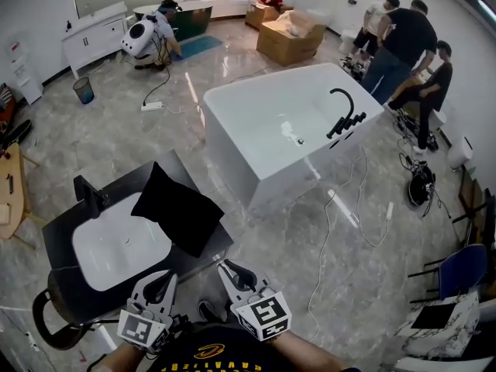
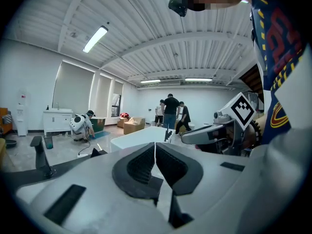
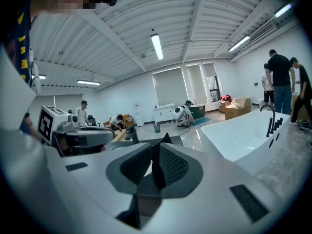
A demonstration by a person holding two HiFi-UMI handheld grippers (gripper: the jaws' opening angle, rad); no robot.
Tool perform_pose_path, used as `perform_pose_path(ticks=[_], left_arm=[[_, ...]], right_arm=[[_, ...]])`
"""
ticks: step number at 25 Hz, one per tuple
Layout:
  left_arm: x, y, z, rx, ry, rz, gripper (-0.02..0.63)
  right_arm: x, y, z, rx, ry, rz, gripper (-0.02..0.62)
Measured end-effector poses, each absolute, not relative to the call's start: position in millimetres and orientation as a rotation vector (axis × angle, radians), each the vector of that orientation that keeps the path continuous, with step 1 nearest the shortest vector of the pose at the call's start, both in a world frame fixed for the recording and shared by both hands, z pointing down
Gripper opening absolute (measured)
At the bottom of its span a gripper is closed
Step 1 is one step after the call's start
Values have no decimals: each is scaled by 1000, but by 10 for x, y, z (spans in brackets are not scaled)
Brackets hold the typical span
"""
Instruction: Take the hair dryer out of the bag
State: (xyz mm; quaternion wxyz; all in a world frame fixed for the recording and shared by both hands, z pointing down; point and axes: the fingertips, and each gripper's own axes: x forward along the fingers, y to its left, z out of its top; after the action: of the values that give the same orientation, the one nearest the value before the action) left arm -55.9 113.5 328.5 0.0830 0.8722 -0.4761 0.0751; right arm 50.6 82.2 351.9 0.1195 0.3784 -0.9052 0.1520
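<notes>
A black bag (image 1: 177,211) lies on the black counter (image 1: 60,225), half over the right rim of the white sink (image 1: 116,248). No hair dryer shows in any view. My left gripper (image 1: 163,277) hangs close to my body, short of the counter's front edge, and its jaws are shut and empty (image 2: 155,147). Beside it my right gripper (image 1: 232,268) points at the bag, whose black tip (image 3: 166,138) shows just beyond the jaws. A narrow gap stays between the right jaws (image 3: 152,152), with nothing in it. Neither gripper touches the bag.
A black faucet (image 1: 89,196) stands at the sink's left. A white bathtub (image 1: 287,122) sits on the floor beyond the counter, with cables (image 1: 333,231) trailing near it. A dark chair (image 1: 54,312) is at the lower left. People (image 1: 403,45) stand at the back right.
</notes>
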Motion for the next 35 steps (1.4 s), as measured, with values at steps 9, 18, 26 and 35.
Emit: perform_pose_path(ticks=[9, 18, 26, 35], left_arm=[[-369, 452, 3490, 2529, -1508, 368, 11], [-169, 154, 4044, 2433, -1461, 555, 12], [95, -97, 4528, 2363, -1384, 749, 61], [161, -264, 5036, 2266, -1300, 958, 124]], right_arm=[[743, 177, 3794, 1058, -2648, 465, 63], [803, -196, 4317, 920, -2621, 547, 63], [869, -449, 4583, 866, -2608, 585, 63], [785, -484, 4826, 809, -2588, 658, 63]])
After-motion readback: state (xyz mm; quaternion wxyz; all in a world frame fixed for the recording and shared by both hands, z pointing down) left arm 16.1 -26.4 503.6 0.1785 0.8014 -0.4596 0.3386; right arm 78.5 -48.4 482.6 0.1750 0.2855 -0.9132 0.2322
